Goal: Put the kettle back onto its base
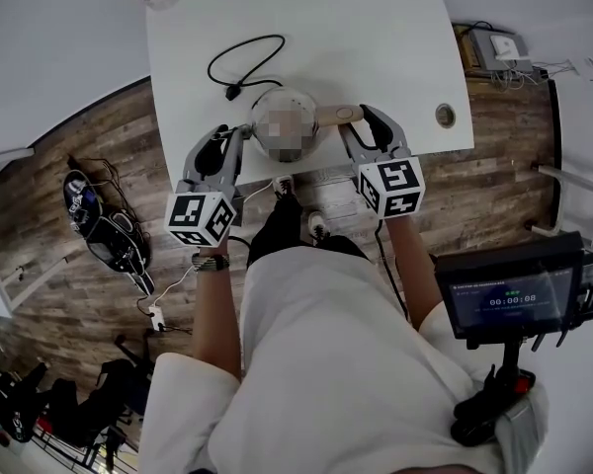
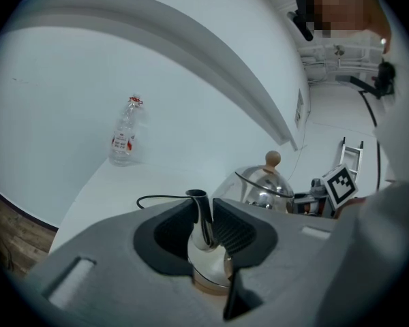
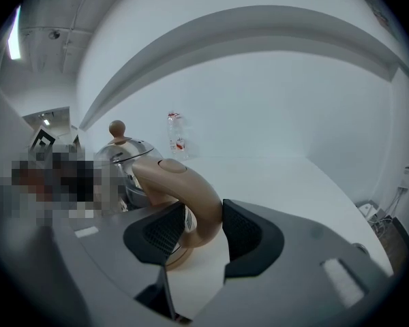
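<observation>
One kettle [image 2: 259, 188], base hidden: left claw [image 2: 206, 231] clamps spout [image 2: 199, 206], right claw [image 3: 203, 227] clamps handle [image 3: 184, 182].

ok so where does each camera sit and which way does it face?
Head view: on the person's head, facing steeply down at the white table and kettle; shows torso, forearms, left gripper, right gripper.
Left gripper view: rides the left gripper, looks along its own jaws, shut on the kettle's spout.
Right gripper view: rides the right gripper, looks along its own jaws, shut on the handle.
Shared: both gripper views see the lid knob and plastic bottle, from opposite sides.
</observation>
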A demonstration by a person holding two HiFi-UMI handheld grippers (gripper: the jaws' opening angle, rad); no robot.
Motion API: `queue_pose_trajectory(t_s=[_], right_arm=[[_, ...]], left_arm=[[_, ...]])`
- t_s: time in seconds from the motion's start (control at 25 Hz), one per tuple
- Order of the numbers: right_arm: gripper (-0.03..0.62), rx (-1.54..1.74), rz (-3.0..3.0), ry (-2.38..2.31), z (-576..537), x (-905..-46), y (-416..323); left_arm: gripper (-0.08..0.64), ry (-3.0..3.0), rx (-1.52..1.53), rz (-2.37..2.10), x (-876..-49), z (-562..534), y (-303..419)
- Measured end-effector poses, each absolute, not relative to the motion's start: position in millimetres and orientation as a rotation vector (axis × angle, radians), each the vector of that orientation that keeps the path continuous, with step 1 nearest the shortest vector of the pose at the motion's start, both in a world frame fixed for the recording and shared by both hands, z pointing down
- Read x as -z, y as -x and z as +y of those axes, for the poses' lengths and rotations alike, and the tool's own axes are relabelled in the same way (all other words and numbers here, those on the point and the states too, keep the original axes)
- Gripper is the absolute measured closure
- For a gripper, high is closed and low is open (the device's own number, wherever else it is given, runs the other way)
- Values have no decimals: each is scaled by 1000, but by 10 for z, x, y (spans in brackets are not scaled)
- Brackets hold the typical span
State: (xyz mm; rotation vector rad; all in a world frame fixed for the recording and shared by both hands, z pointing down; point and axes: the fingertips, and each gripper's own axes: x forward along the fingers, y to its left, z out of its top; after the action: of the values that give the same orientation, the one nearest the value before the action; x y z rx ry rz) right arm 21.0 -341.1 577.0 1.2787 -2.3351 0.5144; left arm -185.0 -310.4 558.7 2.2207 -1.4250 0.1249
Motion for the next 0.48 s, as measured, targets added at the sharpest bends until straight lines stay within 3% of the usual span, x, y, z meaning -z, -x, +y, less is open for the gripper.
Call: queue_pose_trajectory(t_s=[0.48], right_arm=[[405, -595, -2337, -1274, -3352, -5878, -316]], left_arm=[[437, -2211, -220, -1425, -5729, -2960, 1776]])
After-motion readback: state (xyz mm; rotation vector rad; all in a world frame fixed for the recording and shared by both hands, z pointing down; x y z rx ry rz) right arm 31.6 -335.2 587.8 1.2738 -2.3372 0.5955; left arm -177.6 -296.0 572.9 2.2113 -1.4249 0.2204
